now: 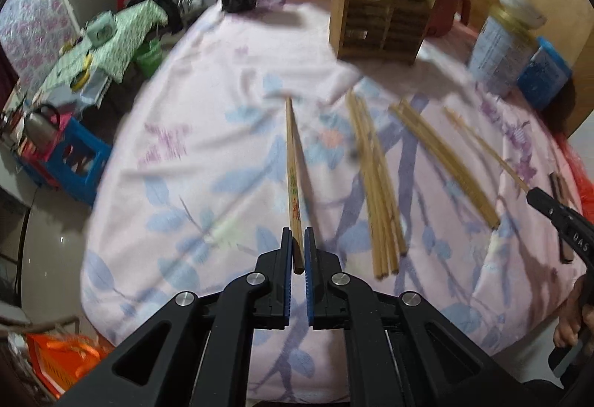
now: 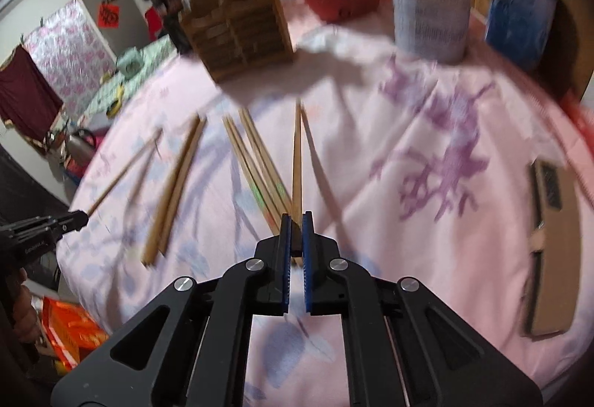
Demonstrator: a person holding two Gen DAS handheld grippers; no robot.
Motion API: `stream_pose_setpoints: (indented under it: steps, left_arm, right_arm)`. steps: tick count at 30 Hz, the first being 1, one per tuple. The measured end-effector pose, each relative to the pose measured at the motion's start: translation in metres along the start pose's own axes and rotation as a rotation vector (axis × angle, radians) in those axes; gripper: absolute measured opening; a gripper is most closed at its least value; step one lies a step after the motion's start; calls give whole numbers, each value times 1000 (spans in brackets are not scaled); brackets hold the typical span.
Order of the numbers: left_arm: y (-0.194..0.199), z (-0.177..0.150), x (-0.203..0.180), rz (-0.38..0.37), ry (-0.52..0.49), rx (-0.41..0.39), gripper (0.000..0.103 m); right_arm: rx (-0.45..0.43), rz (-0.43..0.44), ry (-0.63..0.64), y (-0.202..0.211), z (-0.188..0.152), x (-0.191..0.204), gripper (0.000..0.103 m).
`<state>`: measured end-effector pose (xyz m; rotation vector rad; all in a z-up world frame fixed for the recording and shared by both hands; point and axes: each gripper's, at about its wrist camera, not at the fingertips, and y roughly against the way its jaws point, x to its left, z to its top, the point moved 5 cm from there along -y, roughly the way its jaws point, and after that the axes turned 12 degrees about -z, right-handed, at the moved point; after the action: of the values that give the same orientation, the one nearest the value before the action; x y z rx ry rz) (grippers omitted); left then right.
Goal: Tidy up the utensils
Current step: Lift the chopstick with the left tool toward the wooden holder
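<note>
Left gripper [image 1: 298,251]: we've got the fingers clamped on a pair of chopsticks [image 1: 293,169] at their thick ends, tips pointing out toward the holder.
Right gripper [image 2: 295,236]: same story here, fingers closed on a second pair [image 2: 297,162], held out straight ahead.
Holder: the wooden rack [image 1: 378,17] stands upright at the far side of the table [image 1: 208,117], well beyond both held pairs.
Loose sticks: more chopsticks lie on the pink cloth in groups between the two grippers, a bundle [image 1: 378,195] nearest our left one, two more [image 1: 445,162] further right.
Step in hand: we judge both pairs are on their way to the rack.
Doing it well: we keep each pair parallel in the grip, bring the tips over the rack's top, tilt them down and let go only once they're inside.
Watch out: both views are blurred, so we slow down near the rack; a knock could tip it.
</note>
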<state>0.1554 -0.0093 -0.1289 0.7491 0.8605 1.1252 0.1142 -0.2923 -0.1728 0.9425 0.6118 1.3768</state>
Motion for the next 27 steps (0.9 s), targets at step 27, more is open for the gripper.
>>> stream_pose_setpoints:
  steps: [27]
  left_arm:
    - [91,139,13,-222,-157,-245,6]
  right_arm:
    - [-265,-56,-85,100,79,51,7]
